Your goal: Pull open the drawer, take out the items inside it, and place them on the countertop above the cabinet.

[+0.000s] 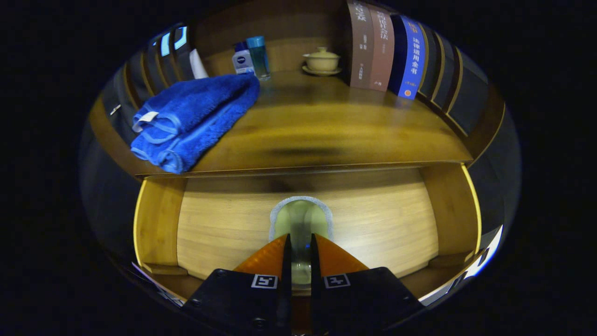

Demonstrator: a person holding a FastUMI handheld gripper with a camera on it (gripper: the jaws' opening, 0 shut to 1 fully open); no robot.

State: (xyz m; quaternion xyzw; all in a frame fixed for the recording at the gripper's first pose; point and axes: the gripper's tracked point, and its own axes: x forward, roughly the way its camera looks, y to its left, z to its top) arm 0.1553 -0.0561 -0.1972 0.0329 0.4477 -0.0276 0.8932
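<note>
The wooden drawer (224, 228) stands pulled open under the countertop (336, 126), and I look down into it. My gripper (299, 239) is over the drawer's middle, its fingers drawn close together on a clear, greenish glass cup (301, 215) with a pale grey rim. The cup pokes out just ahead of the fingertips, and its lower part is hidden between the fingers. I cannot tell if it rests on the drawer floor or hangs above it. A folded blue towel (196, 116) lies on the left of the countertop, reaching over its front edge.
At the back of the countertop stand two small bottles (252, 58), a cream lidded tea bowl on a saucer (322, 60) and a row of upright books (387, 51). The drawer's side walls (156, 224) rise on both sides of the fingers.
</note>
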